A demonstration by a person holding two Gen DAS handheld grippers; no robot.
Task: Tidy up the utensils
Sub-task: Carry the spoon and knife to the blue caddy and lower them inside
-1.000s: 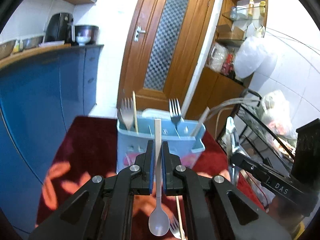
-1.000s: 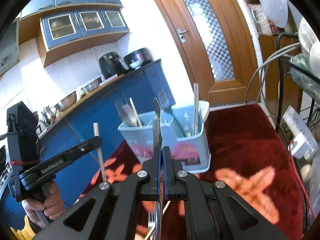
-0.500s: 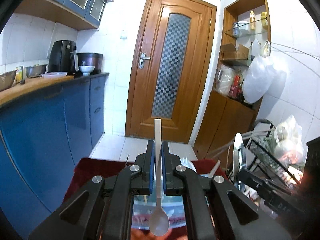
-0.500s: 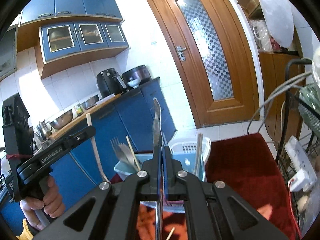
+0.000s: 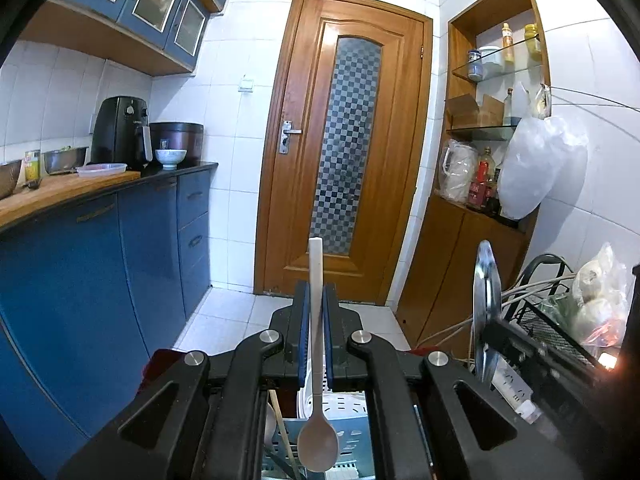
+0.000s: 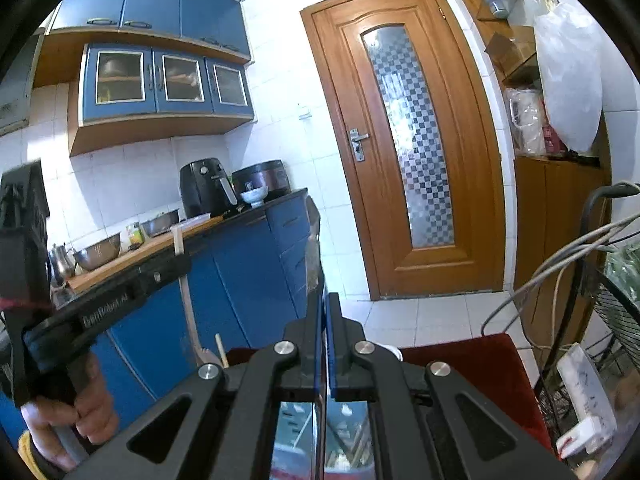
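Two utensils in hand: our left gripper (image 5: pixel 315 332) clamps a beige spoon (image 5: pixel 317 420), bowl down; our right gripper (image 6: pixel 322 336) clamps a steel knife (image 6: pixel 314 252), upright. Both hover over the blue caddy (image 5: pixel 352 436). Next: lower into free slots. A chopstick (image 5: pixel 285 428) already stands inside.

Above the utensil caddy (image 5: pixel 320 436) the air lay open toward the door (image 5: pixel 344 152). Left of the caddy stood blue cabinets (image 5: pixel 120 264); right of it a wire rack (image 5: pixel 560 320) and cables (image 6: pixel 560 264) crowded close, narrowing the passage for the tongs.
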